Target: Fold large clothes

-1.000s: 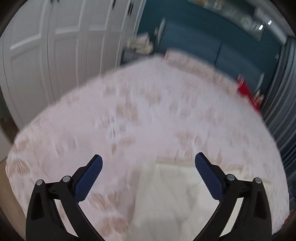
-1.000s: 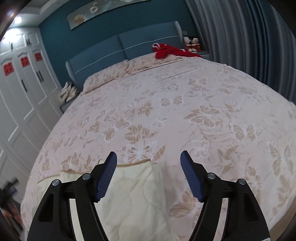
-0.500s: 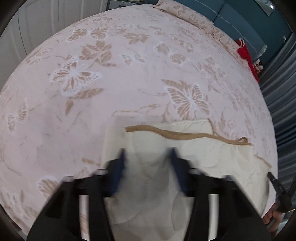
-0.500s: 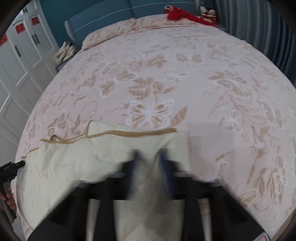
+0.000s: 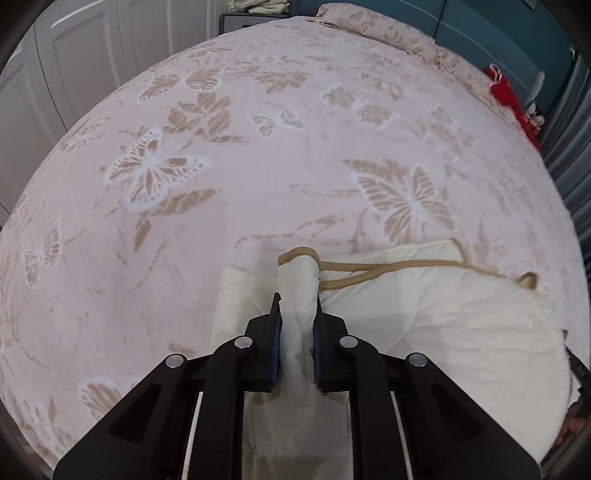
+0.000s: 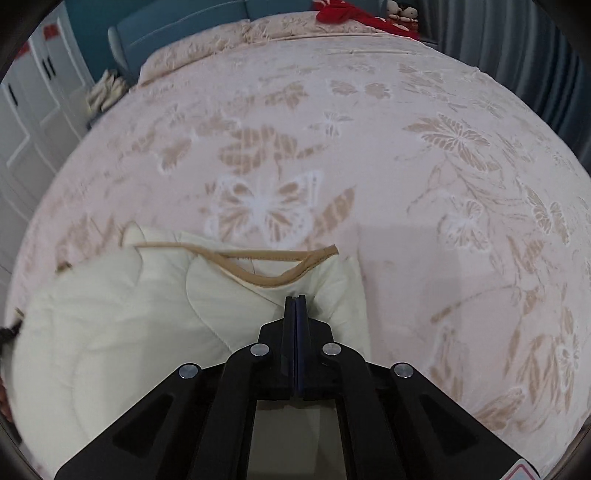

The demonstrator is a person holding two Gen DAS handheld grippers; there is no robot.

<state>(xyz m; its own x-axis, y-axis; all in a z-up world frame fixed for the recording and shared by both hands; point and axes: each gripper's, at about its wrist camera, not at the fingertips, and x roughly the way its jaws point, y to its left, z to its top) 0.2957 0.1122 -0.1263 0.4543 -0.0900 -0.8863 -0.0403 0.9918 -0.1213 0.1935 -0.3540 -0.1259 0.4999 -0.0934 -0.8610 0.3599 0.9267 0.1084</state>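
A bed (image 5: 295, 147) is filling both views, wearing a pink spread with tan butterflies. Pillows (image 6: 207, 55) are lying at 12 o'clock against a blue headboard (image 6: 192, 18) and a teal wall (image 5: 480, 22). White wardrobe doors (image 5: 92, 55) are standing at 10 o'clock, grey curtains (image 6: 517, 55) hanging at 2 o'clock. A red cloth (image 6: 354, 14) is resting near the pillows.

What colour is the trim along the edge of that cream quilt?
Tan trim on the cream quilt; clearest in the right wrist view.
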